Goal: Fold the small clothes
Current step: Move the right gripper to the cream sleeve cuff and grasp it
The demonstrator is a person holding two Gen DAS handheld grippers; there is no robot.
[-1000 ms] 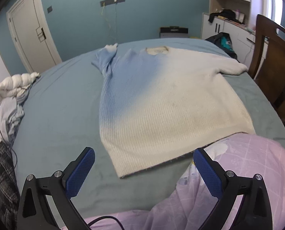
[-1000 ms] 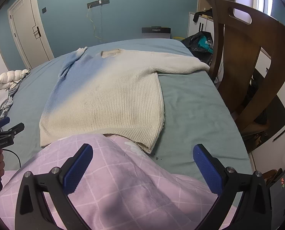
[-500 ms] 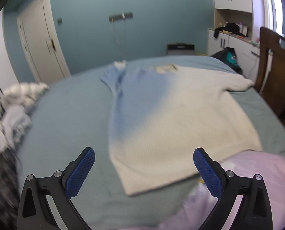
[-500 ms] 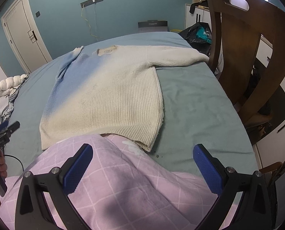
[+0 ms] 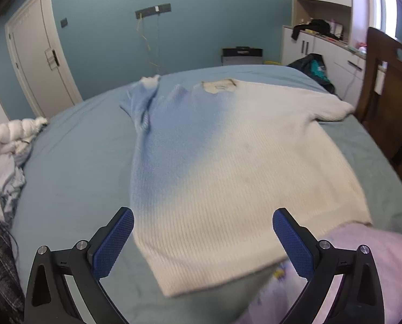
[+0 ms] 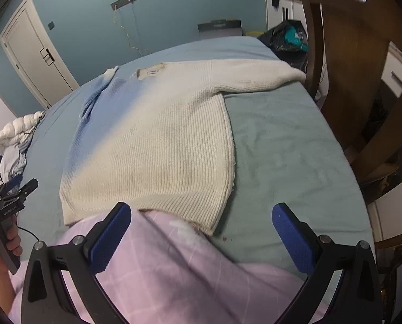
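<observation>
1. Hovering with its blue-padded jaws spread wide and empty, the left gripper [image 5: 203, 239] sits above the near hem of the sweater [image 5: 227, 162], likely lined up so that a corner of the hem can be taken.
2. The right gripper [image 6: 201, 236] also has its jaws wide apart with nothing between them; it hangs over the pink quilt [image 6: 174, 270], near the sweater's right hem corner, which seems a ready stance and not a grasp.
3. The sweater lies flat on the bed [image 6: 281, 148], body smoothed out, presumably so that folds can be laid cleanly. Its white right sleeve [image 6: 254, 77] stretches toward the wooden chair [image 6: 362, 67], while the blue left sleeve [image 5: 144, 108] is bunched along the body.
4. The quilt overlaps the hem's near edge, which may hinder a lift there.
5. A pile of clothes [image 5: 6, 156] waits at the bed's left edge, well apart from the sweater.
</observation>
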